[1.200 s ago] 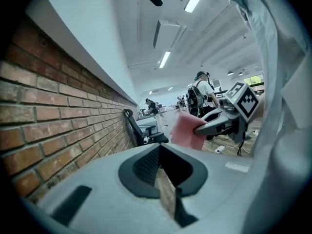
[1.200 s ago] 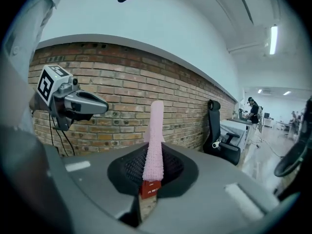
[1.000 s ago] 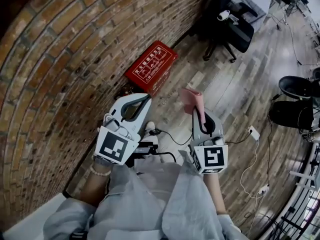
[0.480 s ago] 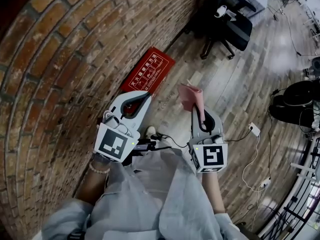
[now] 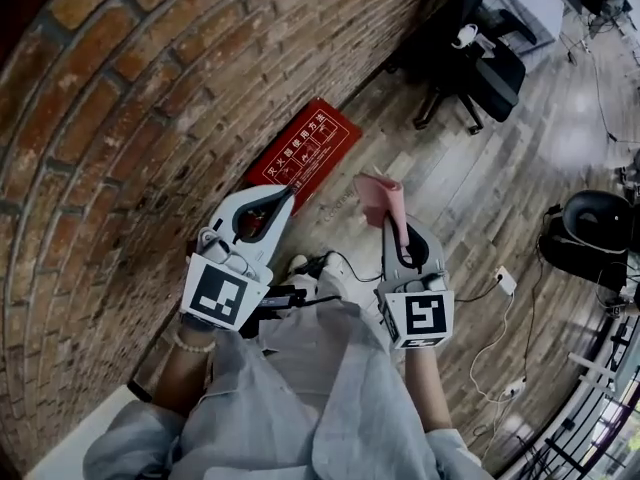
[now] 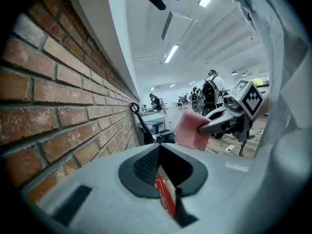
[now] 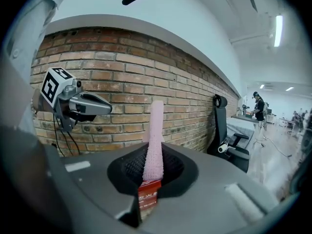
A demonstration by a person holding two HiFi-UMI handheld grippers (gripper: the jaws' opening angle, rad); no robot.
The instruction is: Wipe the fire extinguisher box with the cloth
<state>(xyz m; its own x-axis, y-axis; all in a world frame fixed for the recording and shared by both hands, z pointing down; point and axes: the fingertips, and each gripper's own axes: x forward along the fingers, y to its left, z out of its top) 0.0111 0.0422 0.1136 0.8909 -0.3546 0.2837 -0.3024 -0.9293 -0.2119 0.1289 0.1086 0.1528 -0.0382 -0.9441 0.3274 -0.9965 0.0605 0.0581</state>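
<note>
Scarcely anything has shifted: both grippers hang short of the fire extinguisher box (image 5: 300, 153) as before. The right gripper (image 5: 391, 220), off the box's right side, clamps the upright pink cloth (image 5: 381, 195), clear of the box. The left gripper (image 5: 287, 195), jaws together and empty, hovers at the box's near end. The box lies on the wooden floor (image 5: 450, 188) at the foot of the brick wall (image 5: 120, 118). Beyond the box stands an office chair (image 5: 487, 66).

Bare wood-plank floor (image 5: 335, 213) lies open up to the flat red fire extinguisher box (image 5: 300, 153) at 12 o'clock. The red brick wall (image 5: 120, 118) closes 9 to 11. A black swivel office chair (image 5: 480, 63) stands at 1, and a white power strip (image 5: 505, 281) with its cable lies at 4.
</note>
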